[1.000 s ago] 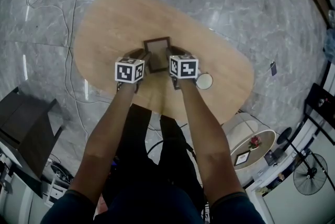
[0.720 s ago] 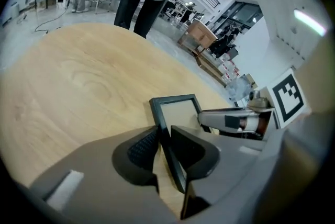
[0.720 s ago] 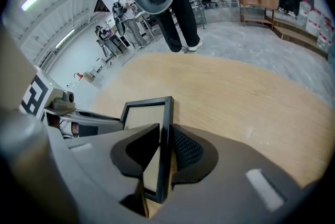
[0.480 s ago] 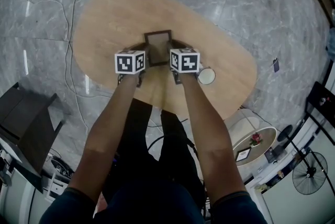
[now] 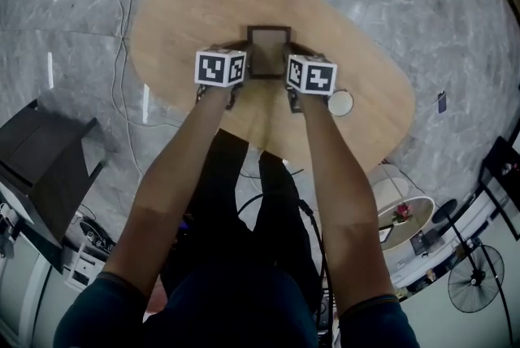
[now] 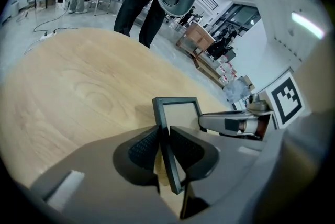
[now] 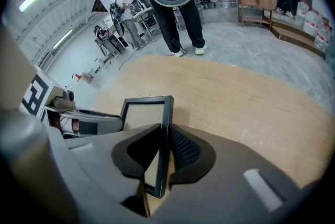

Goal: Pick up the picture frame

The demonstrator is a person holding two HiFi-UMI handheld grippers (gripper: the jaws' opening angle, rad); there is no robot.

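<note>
Picture frame (image 5: 269, 50): dark-edged, upright between both grippers — over the oval wooden worktop (image 5: 187, 5).
Left gripper (image 6: 162, 147): jaws clamped on the frame's left edge.
Right gripper (image 7: 163, 152): jaws clamped on its right edge.
White round object (image 5: 340, 102): on the worktop — just beside the right gripper.

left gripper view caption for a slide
Left gripper and right gripper each clamp one side of the picture frame.
</note>
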